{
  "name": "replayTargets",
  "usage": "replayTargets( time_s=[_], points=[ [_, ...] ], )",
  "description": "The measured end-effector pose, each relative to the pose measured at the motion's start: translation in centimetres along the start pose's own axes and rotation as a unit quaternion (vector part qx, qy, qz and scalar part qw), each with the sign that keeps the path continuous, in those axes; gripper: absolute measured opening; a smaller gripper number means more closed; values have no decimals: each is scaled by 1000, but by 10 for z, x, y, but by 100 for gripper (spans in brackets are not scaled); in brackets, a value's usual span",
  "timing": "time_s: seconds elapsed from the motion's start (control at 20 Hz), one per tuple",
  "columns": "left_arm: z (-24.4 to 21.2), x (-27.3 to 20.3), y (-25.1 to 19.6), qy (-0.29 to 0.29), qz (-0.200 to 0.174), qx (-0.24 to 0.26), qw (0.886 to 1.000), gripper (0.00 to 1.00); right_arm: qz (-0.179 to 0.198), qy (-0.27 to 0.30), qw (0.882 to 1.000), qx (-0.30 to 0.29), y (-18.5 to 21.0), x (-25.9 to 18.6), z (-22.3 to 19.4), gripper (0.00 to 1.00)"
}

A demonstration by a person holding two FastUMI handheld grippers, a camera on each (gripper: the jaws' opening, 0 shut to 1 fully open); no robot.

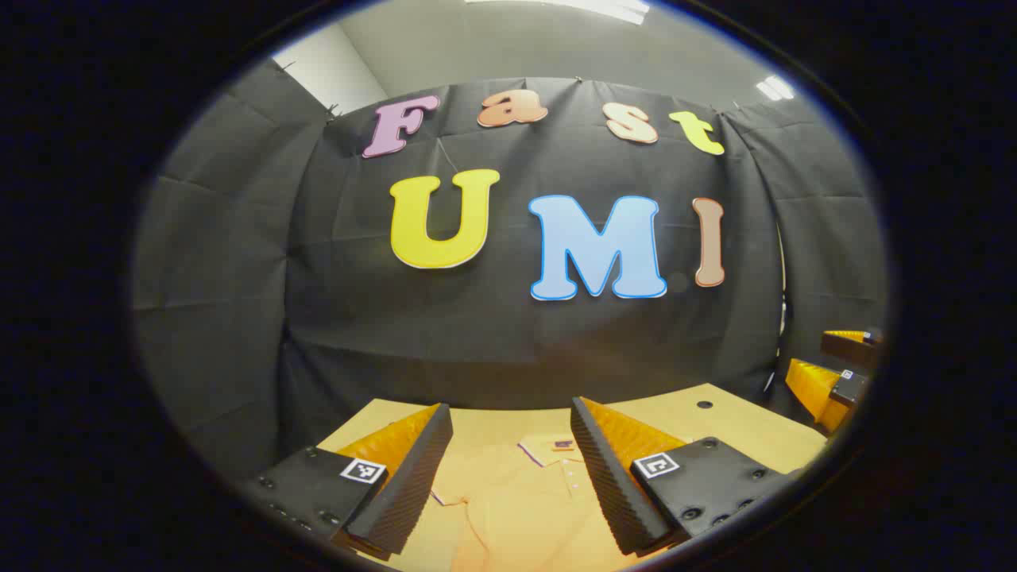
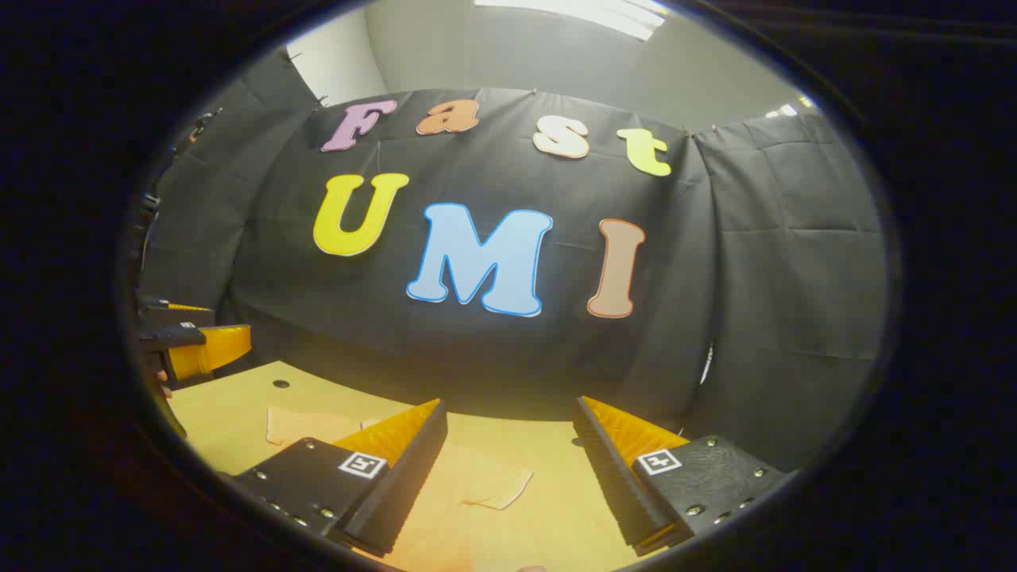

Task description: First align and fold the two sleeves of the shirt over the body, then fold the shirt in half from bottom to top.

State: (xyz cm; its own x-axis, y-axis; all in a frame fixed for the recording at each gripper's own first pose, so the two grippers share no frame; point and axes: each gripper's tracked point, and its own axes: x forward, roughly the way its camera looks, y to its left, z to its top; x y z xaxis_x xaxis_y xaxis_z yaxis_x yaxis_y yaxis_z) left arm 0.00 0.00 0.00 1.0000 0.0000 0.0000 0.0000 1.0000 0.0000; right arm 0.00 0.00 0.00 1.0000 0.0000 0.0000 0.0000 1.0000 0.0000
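An orange polo shirt [image 1: 516,508] lies flat on the table [image 1: 739,433], its collar and button placket [image 1: 556,449] pointing toward the far wall. My left gripper [image 1: 508,485] hovers open above the collar and chest, holding nothing. In the right gripper view a short sleeve [image 2: 493,485] lies spread on the table [image 2: 230,405], and another part of the shirt [image 2: 310,425] shows further left. My right gripper [image 2: 508,481] stands open over that sleeve with nothing between its fingers. Each gripper appears at the rim of the other's view: the right gripper [image 1: 834,381] and the left gripper [image 2: 195,345].
Black cloth walls close off the back and both sides of the table. A small round hole [image 1: 705,404] sits in the tabletop near the far edge, also seen as the hole [image 2: 280,384] in the right gripper view.
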Motion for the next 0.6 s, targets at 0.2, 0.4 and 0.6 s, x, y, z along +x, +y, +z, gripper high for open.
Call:
replayTargets(
  time_s=[0.2,0.4,0.6],
  points=[
    [0,0,0,0,0,0,1000,98,0,0,1000,0,0,0,0,99],
    [0,0,0,0,0,0,1000,97,0,0,1000,0,0,0,0,99],
    [0,-1,0,2,1,-2,1000,97,0,1,1000,-1,0,1,1,99]
  ],
)
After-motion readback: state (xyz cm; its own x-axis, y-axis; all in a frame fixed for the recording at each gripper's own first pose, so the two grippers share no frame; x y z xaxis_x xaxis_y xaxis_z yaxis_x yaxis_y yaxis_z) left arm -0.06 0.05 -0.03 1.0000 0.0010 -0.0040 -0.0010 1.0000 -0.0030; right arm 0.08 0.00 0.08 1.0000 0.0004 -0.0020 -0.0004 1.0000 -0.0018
